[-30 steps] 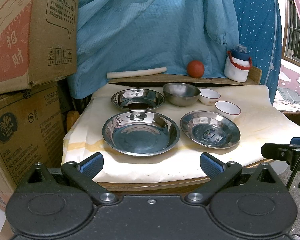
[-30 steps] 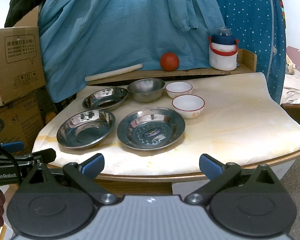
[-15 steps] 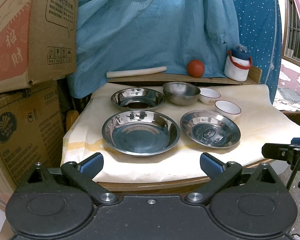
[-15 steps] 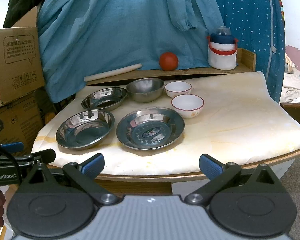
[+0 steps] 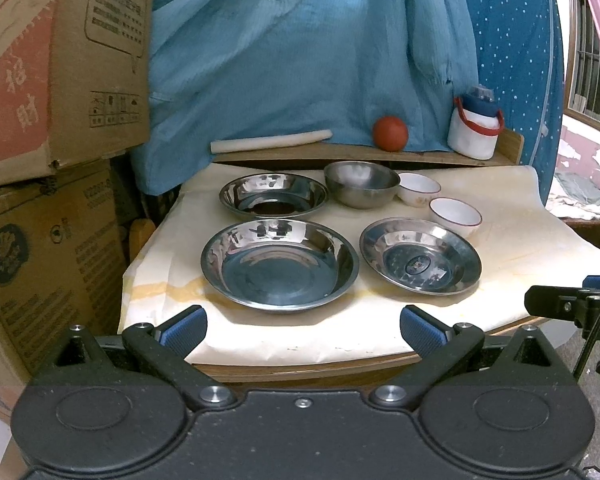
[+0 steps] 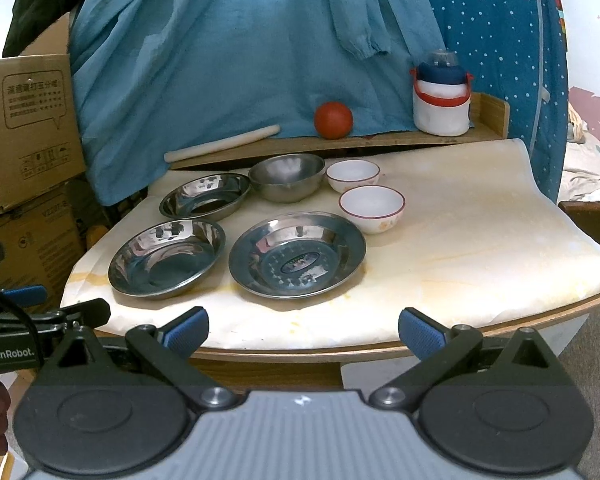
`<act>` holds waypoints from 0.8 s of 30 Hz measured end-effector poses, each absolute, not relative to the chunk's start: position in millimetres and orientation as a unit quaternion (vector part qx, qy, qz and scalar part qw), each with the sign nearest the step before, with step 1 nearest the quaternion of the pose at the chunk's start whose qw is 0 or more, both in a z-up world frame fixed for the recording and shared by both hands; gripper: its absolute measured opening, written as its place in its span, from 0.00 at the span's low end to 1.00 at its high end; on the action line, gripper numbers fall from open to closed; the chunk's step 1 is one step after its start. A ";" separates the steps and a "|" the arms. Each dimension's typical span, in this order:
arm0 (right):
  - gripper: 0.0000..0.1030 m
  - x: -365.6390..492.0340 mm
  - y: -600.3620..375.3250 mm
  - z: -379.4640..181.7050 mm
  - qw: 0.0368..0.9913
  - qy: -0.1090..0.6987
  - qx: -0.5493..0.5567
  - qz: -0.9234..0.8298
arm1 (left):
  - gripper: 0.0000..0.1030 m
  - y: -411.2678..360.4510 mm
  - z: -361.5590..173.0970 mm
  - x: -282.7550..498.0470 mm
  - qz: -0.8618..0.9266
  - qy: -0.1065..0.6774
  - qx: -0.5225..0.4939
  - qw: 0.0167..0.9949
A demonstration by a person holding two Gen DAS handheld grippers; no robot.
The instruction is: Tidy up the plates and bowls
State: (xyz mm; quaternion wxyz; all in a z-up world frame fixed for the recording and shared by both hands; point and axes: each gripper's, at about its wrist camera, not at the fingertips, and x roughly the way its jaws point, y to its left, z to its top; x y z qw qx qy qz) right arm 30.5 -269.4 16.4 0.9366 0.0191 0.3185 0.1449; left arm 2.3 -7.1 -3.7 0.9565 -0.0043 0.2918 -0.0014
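Left gripper: fingers spread wide, nothing between the blue pads, held short of the table's near edge. Right gripper: likewise spread and empty, also short of the near edge.

Ahead of the left gripper, nearest: large steel plate, just inside the edge. Ahead and right of it: steel plate with a label in its well, a narrow gap between the two rims. Beyond the large plate: third steel plate. Right of that: steel bowl, rims close; whether they touch cannot be told. Farther right: two white red-rimmed bowls, the nearer just behind the labelled plate, the farther beside the steel bowl.

Open room: the right gripper's view shows a broad bare stretch of the paper-covered table ahead and right of its fingers, out to the curved right edge. The left view shows only a thin bare strip left of the plates before the cover's left edge.

Farthest: wooden ledge carrying a rolling pin, red ball and white jug with a blue lid; blue cloth behind.

Left view only: stacked cardboard boxes close on the left, and the right gripper's tip at the right margin. Right view only: the left gripper's tip at lower left, marked "GenRobot".
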 end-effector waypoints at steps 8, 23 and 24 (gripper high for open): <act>1.00 36.2 -270.5 12.7 0.935 0.325 0.023 0.143 | 0.99 -8.4 -6.8 11.5 -0.002 0.300 -0.002 0.954; 1.00 64.6 -269.3 0.9 0.923 0.353 0.024 0.151 | 0.99 -6.7 -11.8 38.6 0.015 0.326 -0.013 0.945; 1.00 68.9 -269.7 1.7 0.923 0.351 0.022 0.153 | 0.99 -5.4 -10.8 42.4 0.020 0.326 -0.017 0.945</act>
